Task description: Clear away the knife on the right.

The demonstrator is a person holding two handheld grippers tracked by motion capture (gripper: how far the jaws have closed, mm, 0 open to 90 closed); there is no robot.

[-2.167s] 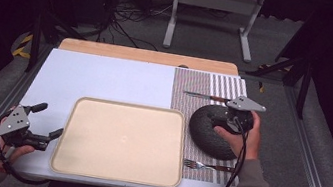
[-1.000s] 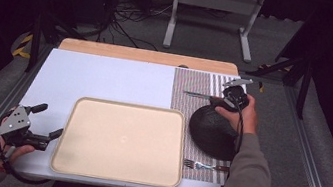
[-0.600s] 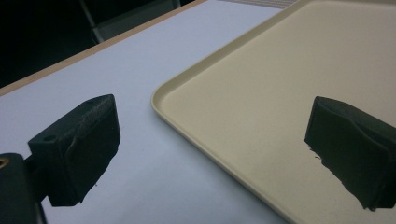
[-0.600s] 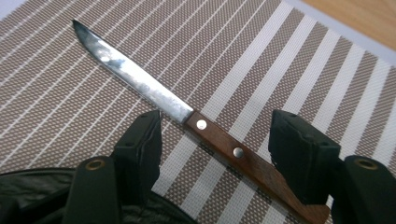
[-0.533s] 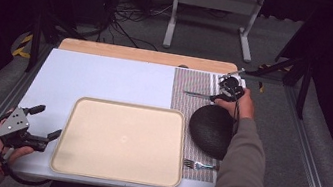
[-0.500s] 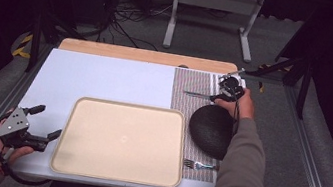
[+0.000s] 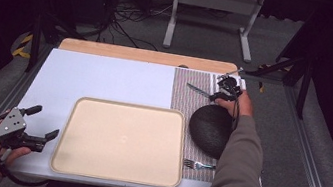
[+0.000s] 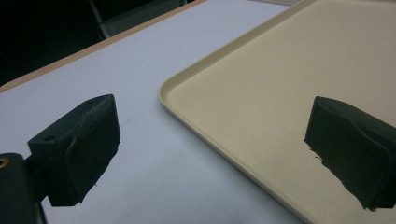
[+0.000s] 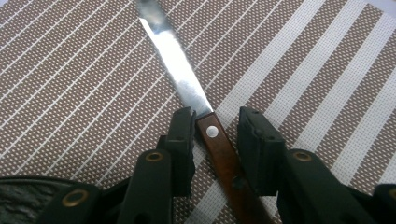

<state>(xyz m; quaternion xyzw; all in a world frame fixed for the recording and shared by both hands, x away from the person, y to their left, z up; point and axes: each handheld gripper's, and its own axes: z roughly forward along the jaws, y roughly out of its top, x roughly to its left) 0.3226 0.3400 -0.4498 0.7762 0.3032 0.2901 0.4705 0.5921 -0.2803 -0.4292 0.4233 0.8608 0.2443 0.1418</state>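
The right claw (image 9: 215,140) is straddling the knife (image 9: 187,93) where its wooden handle meets the blade; the jaws have just been closing, a small gap remaining – probably lining up a firm hold. The knife is lying flat on the striped placemat (image 7: 184,104), beyond the dark bowl (image 7: 210,129). The left claw (image 7: 41,123) is waiting, jaws apart, beside the tray (image 7: 121,139) on the counter (image 7: 106,76).

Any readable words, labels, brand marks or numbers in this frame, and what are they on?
None can be read.
tray: a faint small mark at its centre in the high view, too small to read.
knife: blade and wooden handle carry no lettering in the right gripper view.
striped placemat, dark bowl and fork: no text visible.
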